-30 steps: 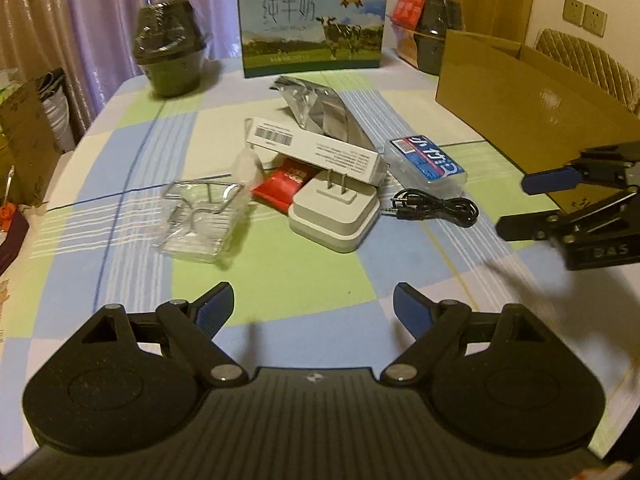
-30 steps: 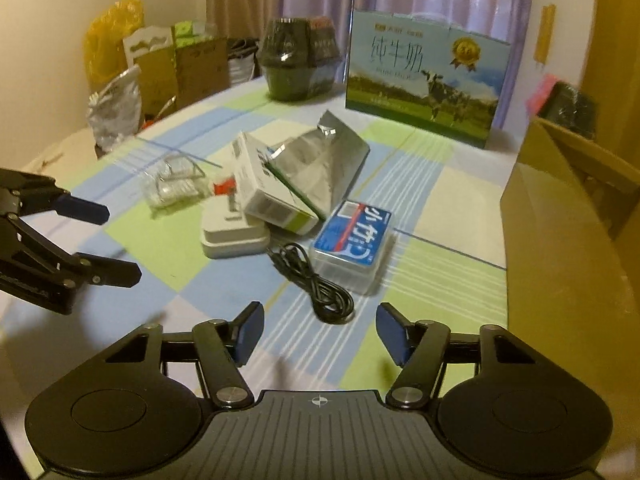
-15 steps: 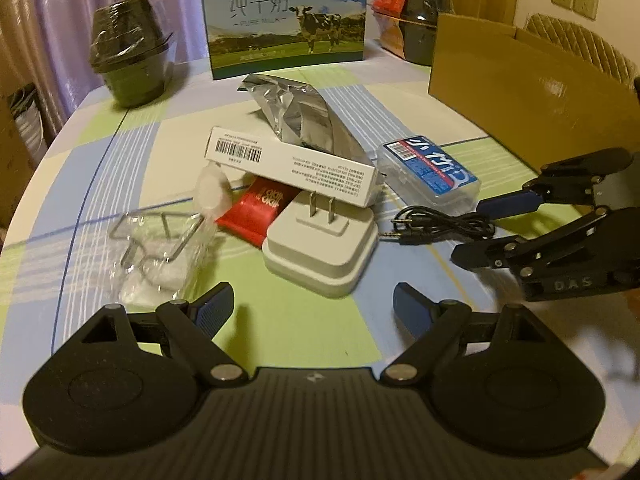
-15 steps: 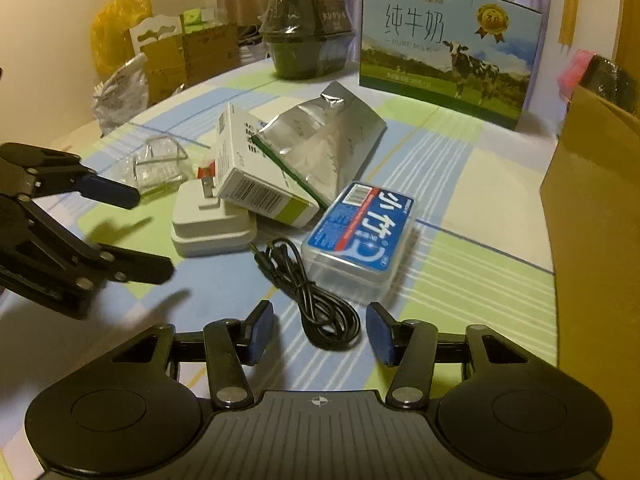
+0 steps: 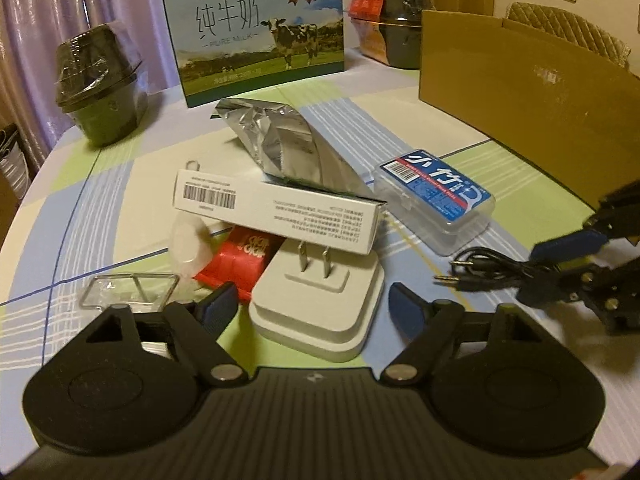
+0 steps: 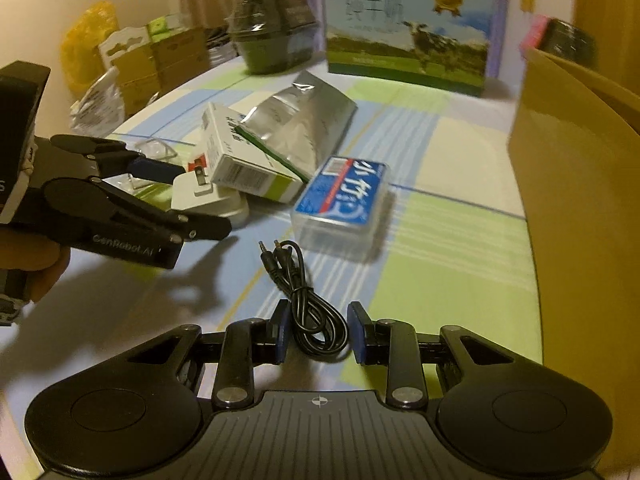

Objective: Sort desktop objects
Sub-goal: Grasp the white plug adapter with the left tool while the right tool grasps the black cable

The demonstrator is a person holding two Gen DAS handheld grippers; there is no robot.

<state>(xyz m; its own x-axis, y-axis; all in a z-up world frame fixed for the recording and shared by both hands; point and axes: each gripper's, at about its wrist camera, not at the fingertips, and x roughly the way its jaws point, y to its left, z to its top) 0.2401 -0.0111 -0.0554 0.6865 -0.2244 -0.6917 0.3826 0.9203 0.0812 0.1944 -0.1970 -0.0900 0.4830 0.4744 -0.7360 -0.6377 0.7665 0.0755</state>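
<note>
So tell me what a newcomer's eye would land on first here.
The milk carton with the cow stands tall at the table's far edge, behind a central heap where a white barcoded box lies across a white plug adapter, against a silver foil pouch. Nearer, the right gripper brackets a coiled black audio cable, jaws open.

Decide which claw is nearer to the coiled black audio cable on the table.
Right. The right claw straddles the coiled black audio cable, one finger on each side, still open. The left claw sits further left, open around the white plug adapter.
</note>
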